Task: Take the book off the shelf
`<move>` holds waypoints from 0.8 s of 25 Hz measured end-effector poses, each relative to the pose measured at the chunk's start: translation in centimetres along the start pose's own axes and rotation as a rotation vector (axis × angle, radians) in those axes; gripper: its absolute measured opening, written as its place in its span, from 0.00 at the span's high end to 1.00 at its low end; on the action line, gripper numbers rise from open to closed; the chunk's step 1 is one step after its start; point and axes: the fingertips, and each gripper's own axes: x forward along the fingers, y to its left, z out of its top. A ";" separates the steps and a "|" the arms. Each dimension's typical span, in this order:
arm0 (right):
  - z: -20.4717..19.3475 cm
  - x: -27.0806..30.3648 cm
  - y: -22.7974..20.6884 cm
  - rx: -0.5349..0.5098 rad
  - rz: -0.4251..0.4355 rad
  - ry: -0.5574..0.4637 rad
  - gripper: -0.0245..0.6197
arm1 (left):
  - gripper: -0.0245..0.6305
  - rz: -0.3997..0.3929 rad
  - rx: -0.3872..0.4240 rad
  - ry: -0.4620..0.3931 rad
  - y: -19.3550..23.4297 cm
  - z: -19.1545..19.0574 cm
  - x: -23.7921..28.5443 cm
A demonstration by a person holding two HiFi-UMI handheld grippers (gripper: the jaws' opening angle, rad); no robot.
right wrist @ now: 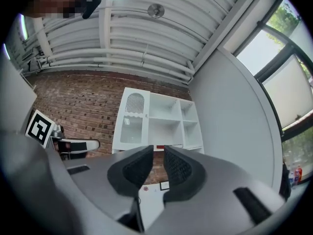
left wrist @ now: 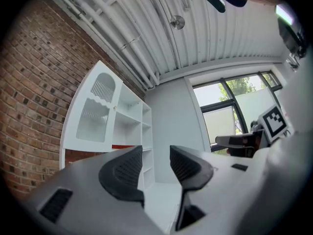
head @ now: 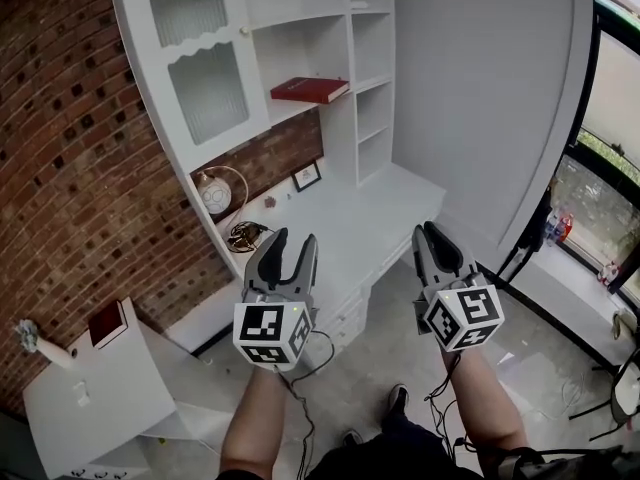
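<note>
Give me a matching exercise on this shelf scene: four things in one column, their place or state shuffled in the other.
Things:
1. red book
2. picture frame
3. left gripper
4. glass-paned cabinet door

Places or states:
A. jaws apart, nothing between them
B. shut, left of the red book
C. lying flat on a shelf
D. standing on the desk top against the brick wall

Pairs: 1-C, 2-D, 3-A, 4-B.
</note>
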 end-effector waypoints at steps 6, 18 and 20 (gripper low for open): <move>-1.2 2.7 -2.3 0.023 0.024 -0.008 0.79 | 0.67 0.025 -0.013 -0.015 0.5 -0.9 3.0; -4.0 13.2 -11.2 0.125 0.107 -0.012 0.78 | 0.64 0.110 0.013 0.041 1.8 -3.3 15.4; -4.5 14.8 -12.6 0.137 0.121 -0.007 0.78 | 0.64 0.119 -0.003 0.051 1.9 -3.8 17.2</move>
